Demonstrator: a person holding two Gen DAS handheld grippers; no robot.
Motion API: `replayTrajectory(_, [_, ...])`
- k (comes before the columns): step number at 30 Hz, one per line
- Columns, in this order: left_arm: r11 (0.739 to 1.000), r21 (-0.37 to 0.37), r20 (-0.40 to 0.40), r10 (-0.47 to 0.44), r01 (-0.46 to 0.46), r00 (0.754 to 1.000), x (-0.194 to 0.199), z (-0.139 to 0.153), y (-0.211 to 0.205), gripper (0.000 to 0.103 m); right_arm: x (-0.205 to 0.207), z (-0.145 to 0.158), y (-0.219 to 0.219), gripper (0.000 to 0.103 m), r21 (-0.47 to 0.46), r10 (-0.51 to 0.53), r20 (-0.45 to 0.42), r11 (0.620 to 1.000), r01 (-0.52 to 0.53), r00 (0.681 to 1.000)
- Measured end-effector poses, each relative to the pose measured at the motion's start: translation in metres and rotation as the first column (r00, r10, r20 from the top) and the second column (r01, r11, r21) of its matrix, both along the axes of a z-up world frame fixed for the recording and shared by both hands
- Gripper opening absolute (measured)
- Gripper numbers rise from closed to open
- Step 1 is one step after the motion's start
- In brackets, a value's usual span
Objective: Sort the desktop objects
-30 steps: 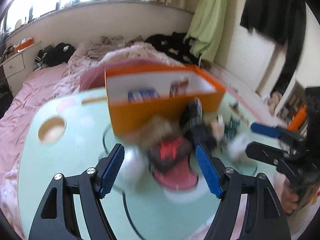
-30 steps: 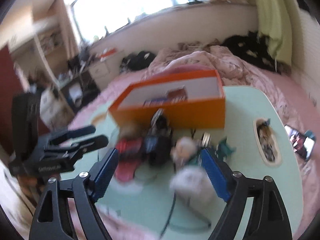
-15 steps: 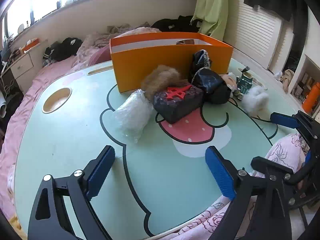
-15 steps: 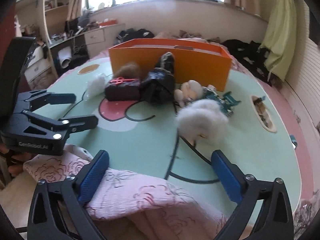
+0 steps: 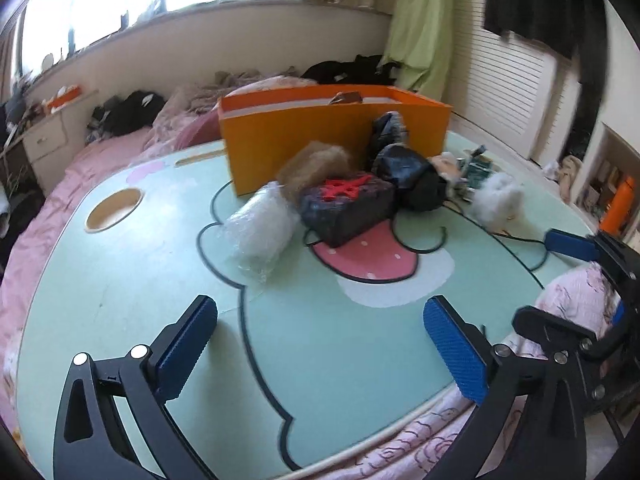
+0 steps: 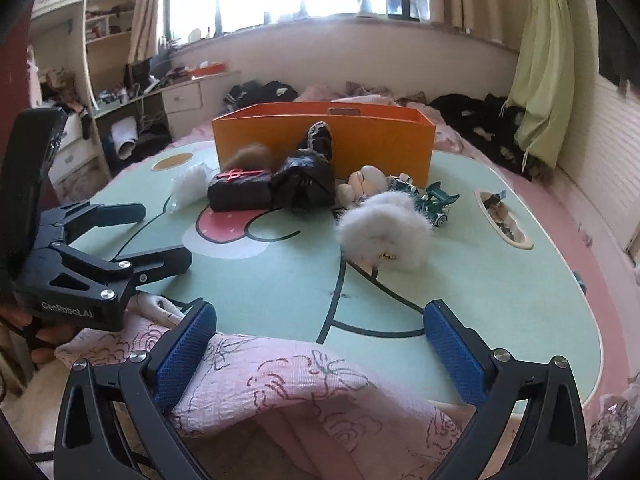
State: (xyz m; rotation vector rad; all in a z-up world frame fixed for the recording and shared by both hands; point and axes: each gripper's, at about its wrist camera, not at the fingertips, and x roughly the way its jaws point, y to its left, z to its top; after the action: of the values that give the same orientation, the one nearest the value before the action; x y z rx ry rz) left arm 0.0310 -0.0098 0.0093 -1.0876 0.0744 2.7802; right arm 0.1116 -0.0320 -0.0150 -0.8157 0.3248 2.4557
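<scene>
Since the earlier frame both grippers have pulled back and sunk toward the near edge of the surface (image 5: 120, 280), so the clutter that sat close between the fingers now lies well ahead of them. The left gripper (image 5: 320, 344) is opening, its fingers wide apart with nothing between them; the right gripper (image 6: 320, 344) likewise stands wide and empty over the pink quilt (image 6: 300, 380). This looks like a ready stance for sorting: the black pouch (image 5: 346, 208), plastic-wrapped bundle (image 5: 260, 232) and white fluff (image 6: 384, 232) wait ahead, bunched before the orange box (image 5: 332, 136).

Counter (image 5: 160, 280): smooth, matt painted surface. Orange box (image 5: 304, 140): matt card. Clear bag (image 5: 260, 232): crinkled glossy plastic. White puff (image 6: 384, 232): fluffy fur. Blanket (image 6: 300, 384): textured pink cloth at 6 o'clock.
</scene>
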Motion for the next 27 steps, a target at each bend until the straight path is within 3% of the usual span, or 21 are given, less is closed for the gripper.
replayTrajectory(9, [0.999,-0.02,0.016,0.025,-0.025,1.0,-0.003,-0.002,-0.001,0.103,0.008,-0.003,0.025,0.103,0.001,-0.124,-0.01,0.992,0.124,0.992])
replayTrajectory(27, [1.0,-0.008,0.03,0.028,-0.027,0.999,-0.008,-0.002,-0.001,0.103,0.011,-0.005,0.031,0.103,0.035,-0.099,-0.027,0.994,0.1,0.995])
